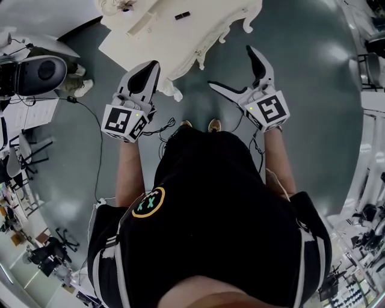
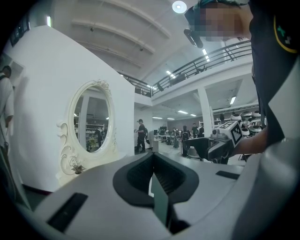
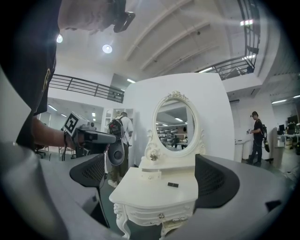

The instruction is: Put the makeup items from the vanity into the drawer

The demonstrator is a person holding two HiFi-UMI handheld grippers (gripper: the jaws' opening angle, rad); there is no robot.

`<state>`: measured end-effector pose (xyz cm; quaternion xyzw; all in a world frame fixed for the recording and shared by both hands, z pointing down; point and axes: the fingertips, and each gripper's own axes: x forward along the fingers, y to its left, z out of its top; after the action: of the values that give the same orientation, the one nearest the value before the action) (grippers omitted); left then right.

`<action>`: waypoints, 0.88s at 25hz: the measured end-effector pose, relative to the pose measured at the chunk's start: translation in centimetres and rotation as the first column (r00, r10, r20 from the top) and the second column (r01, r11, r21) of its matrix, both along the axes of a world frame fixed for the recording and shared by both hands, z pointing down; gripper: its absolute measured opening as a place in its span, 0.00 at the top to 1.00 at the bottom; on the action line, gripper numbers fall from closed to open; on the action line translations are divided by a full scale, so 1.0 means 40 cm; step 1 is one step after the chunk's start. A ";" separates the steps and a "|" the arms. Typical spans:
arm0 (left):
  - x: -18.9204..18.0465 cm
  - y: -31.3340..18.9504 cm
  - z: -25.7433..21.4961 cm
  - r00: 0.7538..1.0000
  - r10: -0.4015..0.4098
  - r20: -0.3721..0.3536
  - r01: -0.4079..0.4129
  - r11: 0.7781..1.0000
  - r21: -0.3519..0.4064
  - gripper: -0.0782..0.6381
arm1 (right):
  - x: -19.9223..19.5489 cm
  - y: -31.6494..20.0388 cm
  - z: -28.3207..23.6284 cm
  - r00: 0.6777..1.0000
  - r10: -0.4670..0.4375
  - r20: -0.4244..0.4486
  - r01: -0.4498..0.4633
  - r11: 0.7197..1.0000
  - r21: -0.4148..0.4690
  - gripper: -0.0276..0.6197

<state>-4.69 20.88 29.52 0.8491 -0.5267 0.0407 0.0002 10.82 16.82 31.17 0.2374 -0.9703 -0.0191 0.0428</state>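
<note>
My left gripper [image 1: 149,69], at the middle left of the head view, has its fingers closed together with nothing between them. My right gripper [image 1: 231,67], at the middle right, has its fingers wide apart and empty. The small black makeup item [image 1: 182,15] lies on top of the white vanity [image 1: 180,37], at the upper centre, well apart from both grippers. The drawer [image 3: 161,216] is closed.

Cream-white vanity [image 3: 150,188], black makeup item [image 3: 173,184], dark grey-green floor [image 1: 301,72]
</note>
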 end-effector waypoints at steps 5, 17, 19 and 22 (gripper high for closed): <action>0.042 -0.004 0.016 1.000 -0.027 0.011 0.027 0.999 -0.021 0.86 | 0.043 -0.015 0.017 1.000 -0.030 -0.007 0.030 1.000 -0.007 0.03; 0.027 -0.140 0.070 1.000 -0.014 0.017 0.014 0.999 -0.046 0.86 | 0.003 -0.146 0.063 0.999 -0.037 -0.024 0.036 0.999 -0.014 0.03; 0.007 -0.184 0.085 1.000 -0.010 0.014 0.011 0.999 -0.050 0.86 | -0.020 -0.185 0.073 0.999 -0.038 -0.038 0.037 0.999 -0.014 0.03; -0.031 -0.259 0.102 1.000 -0.006 0.014 0.006 0.999 -0.048 0.86 | -0.066 -0.251 0.089 0.997 -0.048 -0.063 0.047 0.999 -0.012 0.03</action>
<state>-5.94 10.54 33.61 0.8470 -0.5280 0.0593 0.0172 8.20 6.78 34.74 0.2133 -0.9739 -0.0226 0.0741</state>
